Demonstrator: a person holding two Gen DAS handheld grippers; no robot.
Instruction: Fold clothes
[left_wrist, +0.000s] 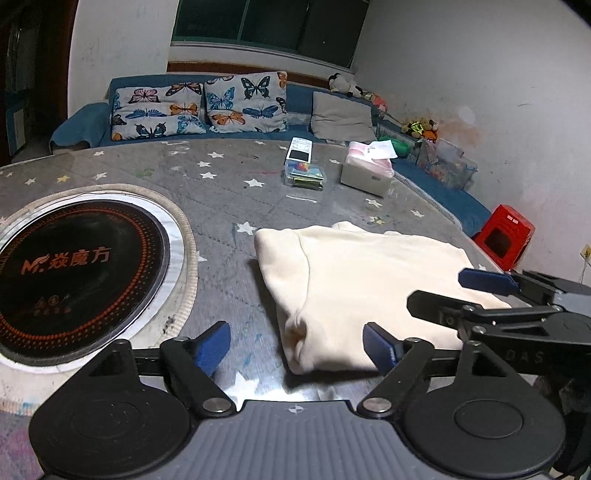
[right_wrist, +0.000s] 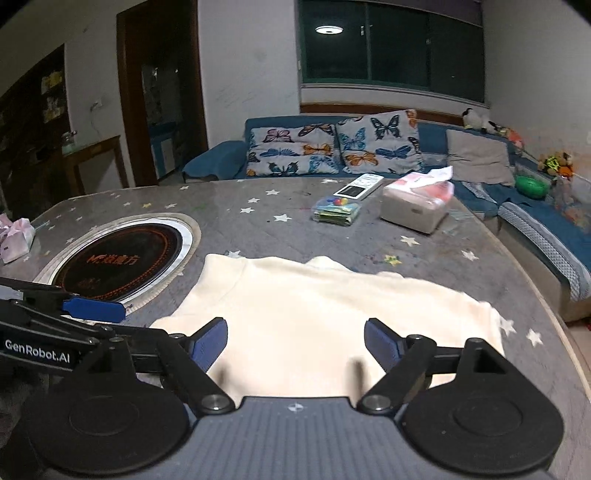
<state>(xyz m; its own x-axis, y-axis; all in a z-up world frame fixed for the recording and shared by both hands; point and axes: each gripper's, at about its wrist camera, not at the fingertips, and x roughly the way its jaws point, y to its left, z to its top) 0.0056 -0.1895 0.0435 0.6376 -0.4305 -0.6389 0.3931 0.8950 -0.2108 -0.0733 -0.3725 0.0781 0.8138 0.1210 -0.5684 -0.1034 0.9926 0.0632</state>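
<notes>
Right now both grippers stand spread wide with nothing between their pads: the left gripper (left_wrist: 297, 345) hangs over the near left corner of the cream garment (left_wrist: 369, 280), and the right gripper (right_wrist: 295, 343) over its near edge, neither pinching cloth. The garment lies folded into a rough rectangle on the grey starred desk (left_wrist: 221, 192), just beside the round black cooktop (left_wrist: 74, 273) set into the top.

From here the fold looks loose, I judge. The near left corner bunches into a thick, rounded lump, so the layers there could spring open or slide if a finger drags across them. A pinch taken too shallow would lift only the top layer and pull the stack apart. The two grippers sit close together, so a careless reach could knock one against the other. Pushing the bundle sideways could also carry it onto the cooktop ring. The tissue box (right_wrist: 417, 210) and clear case (right_wrist: 336, 212) sit well apart and seem no threat.
</notes>
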